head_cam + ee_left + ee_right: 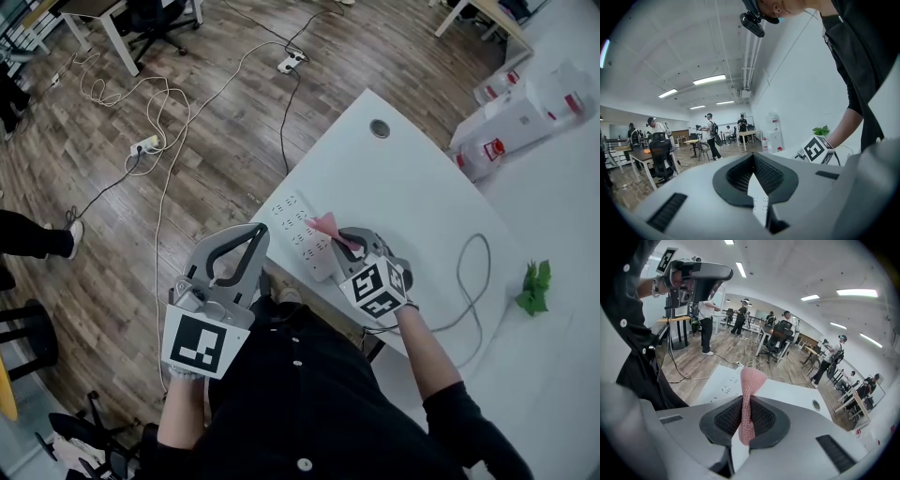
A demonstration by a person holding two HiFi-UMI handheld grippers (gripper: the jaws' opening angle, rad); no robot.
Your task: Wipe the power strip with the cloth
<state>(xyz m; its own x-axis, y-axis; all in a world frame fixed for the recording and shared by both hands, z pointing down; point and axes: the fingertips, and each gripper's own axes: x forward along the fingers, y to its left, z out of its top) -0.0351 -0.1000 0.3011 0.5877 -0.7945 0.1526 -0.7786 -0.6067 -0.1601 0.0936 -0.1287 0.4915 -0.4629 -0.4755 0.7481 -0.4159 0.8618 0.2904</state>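
A white power strip [295,225] lies at the near left edge of the white table [412,187]. My right gripper [341,240] is shut on a pink cloth [325,226], which hangs just over the strip's near end. In the right gripper view the cloth [751,380] sticks up, pinched between the jaws [745,414], with the strip [718,386] beyond it. My left gripper [255,232] is shut on nothing and hovers off the table's left edge, beside the strip. A sliver of the strip [759,204] shows under its closed jaws [753,161].
The strip's grey cable [476,272] loops across the table at right, near a green plant sprig [534,287]. A round grommet [380,128] sits at the far edge. White containers [511,112] stand at the back right. Cables and another strip [145,145] lie on the wooden floor.
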